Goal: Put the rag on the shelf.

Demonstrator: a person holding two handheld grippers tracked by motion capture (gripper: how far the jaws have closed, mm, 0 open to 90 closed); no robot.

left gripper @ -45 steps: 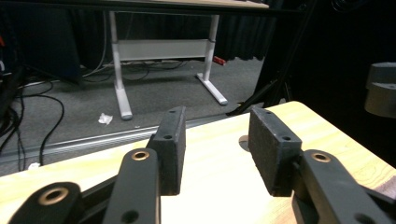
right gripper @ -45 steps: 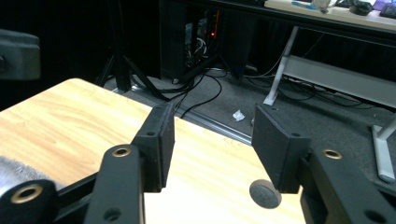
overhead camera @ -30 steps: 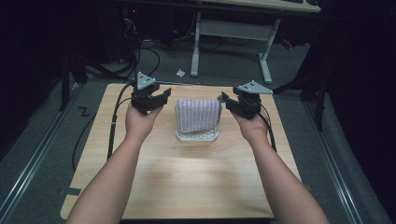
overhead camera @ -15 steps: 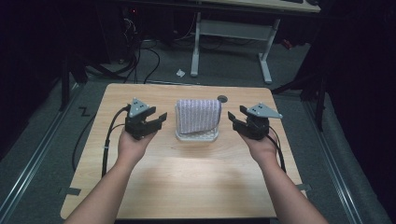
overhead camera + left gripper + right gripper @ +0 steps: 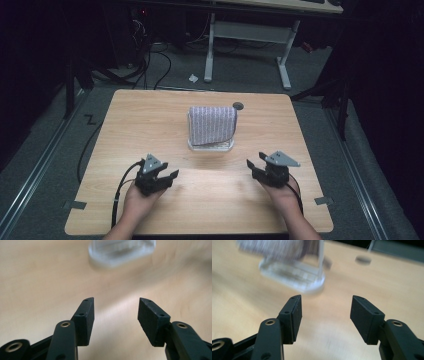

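Item: striped cloth (image 5: 212, 124), grey-lilac with fine pale lines, draped over a clear plastic stand (image 5: 211, 145). Location: centre of the wooden tabletop (image 5: 150, 115), slightly toward the far edge. Condition: hangs evenly over the top of the stand, folded down front and back, lower hem just above the transparent base; no loose corner visible.

Left claw (image 5: 162, 179): near edge of tabletop, left of the stand and well apart from it; jaws spread, nothing between them.

Right claw (image 5: 257, 167): near edge, right side, also well apart from the stand; jaws have just been opening and stand wide, nothing between them.

Progress, as judged: draping appears complete; cloth rests unaided. Remaining: seemingly nothing beyond parking both claws.

Other: small dark round spot (image 5: 238, 105) on the tabletop behind the stand.
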